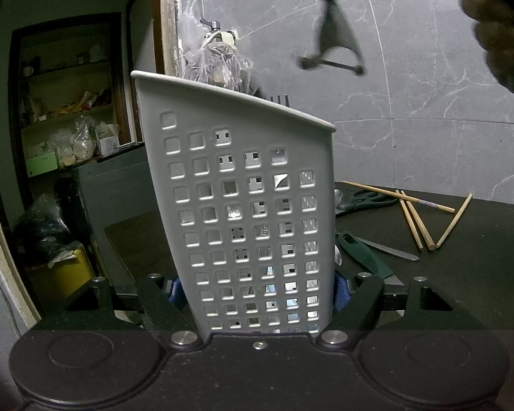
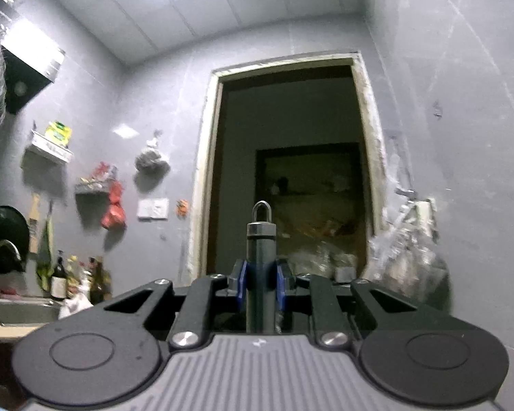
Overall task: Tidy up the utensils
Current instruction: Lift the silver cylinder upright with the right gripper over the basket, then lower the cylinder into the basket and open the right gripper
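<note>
My left gripper (image 1: 257, 291) is shut on a tall grey perforated utensil holder (image 1: 243, 205), its blue pads pressed on both sides near the base. Fork tines (image 1: 277, 100) stick out over its rim. My right gripper (image 2: 261, 286) is shut on the dark grey handle of a peeler (image 2: 261, 257) with a metal hanging loop on its end. In the left wrist view the peeler's blade head (image 1: 334, 39) hangs blurred, high above and to the right of the holder. On the black table (image 1: 462, 274) lie several wooden chopsticks (image 1: 414, 217), green-handled scissors (image 1: 366, 200) and a green-handled knife (image 1: 366, 255).
A doorway (image 1: 68, 120) with cluttered shelves opens at left, and a plastic bag (image 1: 219, 65) hangs on a tap behind the holder. A grey marble wall (image 1: 428, 85) stands behind the table. The right wrist view shows a sink (image 2: 13, 308), bottles and wall shelves at left.
</note>
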Demonstrator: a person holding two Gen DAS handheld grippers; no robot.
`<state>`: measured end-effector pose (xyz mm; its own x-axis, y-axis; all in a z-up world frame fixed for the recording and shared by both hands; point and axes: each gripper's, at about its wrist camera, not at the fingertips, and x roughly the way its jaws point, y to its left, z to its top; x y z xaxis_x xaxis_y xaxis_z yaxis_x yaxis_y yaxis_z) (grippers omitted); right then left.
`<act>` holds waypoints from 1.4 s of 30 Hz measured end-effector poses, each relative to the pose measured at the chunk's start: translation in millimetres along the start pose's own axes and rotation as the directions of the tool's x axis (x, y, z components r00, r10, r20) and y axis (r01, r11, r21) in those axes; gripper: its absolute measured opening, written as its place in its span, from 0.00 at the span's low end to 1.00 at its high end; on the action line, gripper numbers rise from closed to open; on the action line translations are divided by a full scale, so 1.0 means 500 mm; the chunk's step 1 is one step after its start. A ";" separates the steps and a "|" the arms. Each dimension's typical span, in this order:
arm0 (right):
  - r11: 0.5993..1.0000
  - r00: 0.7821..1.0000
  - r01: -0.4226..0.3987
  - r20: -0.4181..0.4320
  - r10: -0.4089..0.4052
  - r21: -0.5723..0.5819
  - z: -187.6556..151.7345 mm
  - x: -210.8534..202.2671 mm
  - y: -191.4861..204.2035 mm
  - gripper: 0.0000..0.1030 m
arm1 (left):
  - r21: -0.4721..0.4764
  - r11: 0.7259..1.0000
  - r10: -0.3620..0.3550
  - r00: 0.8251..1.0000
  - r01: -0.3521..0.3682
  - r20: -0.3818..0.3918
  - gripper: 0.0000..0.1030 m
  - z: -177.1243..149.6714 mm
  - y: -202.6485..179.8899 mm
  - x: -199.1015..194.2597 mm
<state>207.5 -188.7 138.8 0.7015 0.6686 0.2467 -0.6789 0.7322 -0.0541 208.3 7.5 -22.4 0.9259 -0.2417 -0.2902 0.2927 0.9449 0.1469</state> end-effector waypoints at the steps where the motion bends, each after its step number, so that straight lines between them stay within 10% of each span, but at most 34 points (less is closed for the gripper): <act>1: 1.000 1.000 -0.016 0.004 0.016 0.006 0.000 0.010 0.002 0.19 | -0.001 1.000 0.000 1.000 0.000 0.000 0.75 0.000 0.000 0.000; 42: 0.987 0.942 -0.151 -0.294 0.160 0.052 -0.170 0.111 0.049 0.20 | 0.000 1.000 0.000 1.000 0.000 0.000 0.75 0.000 0.000 -0.001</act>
<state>248.2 -122.5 68.8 0.6162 0.7853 -0.0602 -0.7876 0.6149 -0.0407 207.7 7.5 -22.5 0.9259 -0.2417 -0.2905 0.2927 0.9449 0.1468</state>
